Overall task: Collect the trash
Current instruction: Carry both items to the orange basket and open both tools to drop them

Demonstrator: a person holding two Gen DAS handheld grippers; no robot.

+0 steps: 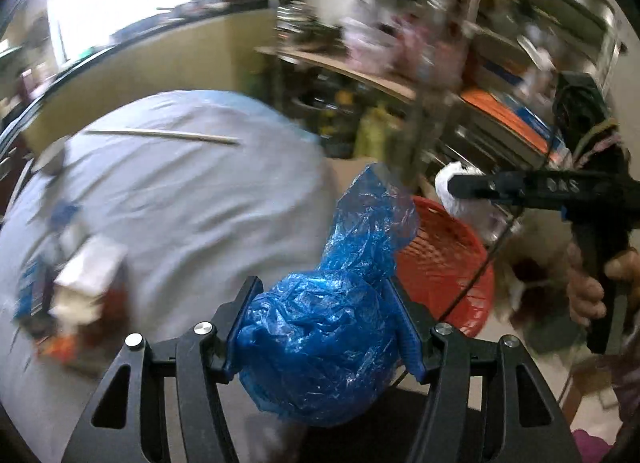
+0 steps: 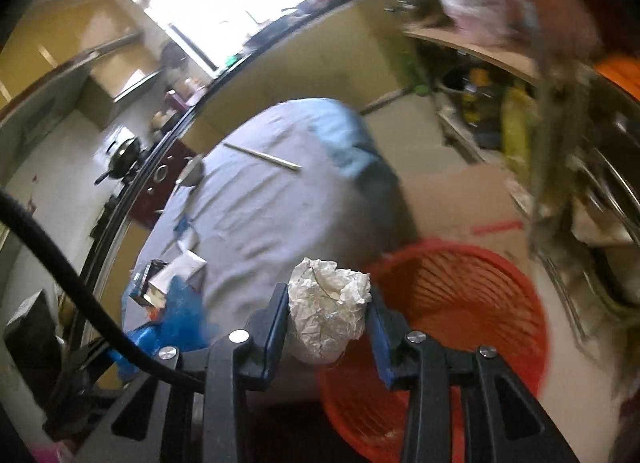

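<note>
- Beside the cloth-covered counter (image 1: 192, 199), an orange basket (image 1: 444, 263) stands on the floor; from what its ribbed inside shows, nothing lies in it yet.
- Left tongs (image 1: 320, 327) are pinching a crumpled blue plastic bag (image 1: 320, 343), its loose tail sticking up, held over the counter's edge just beside the basket.
- Right tongs (image 2: 328, 327) are pinching a wad of white crumpled paper (image 2: 326, 315), held over the basket's near rim (image 2: 400, 251).
- Judged from this, both pickups are done and the drop into the basket is what remains for these two pieces.
- More is left on the counter: a small carton (image 1: 90, 279) with blurred wrappers near it, a thin stick (image 1: 160, 134) farther back, and a blue scrap (image 2: 184, 223).
- So the task looks well short of finished; nothing is visibly binned yet.
</note>
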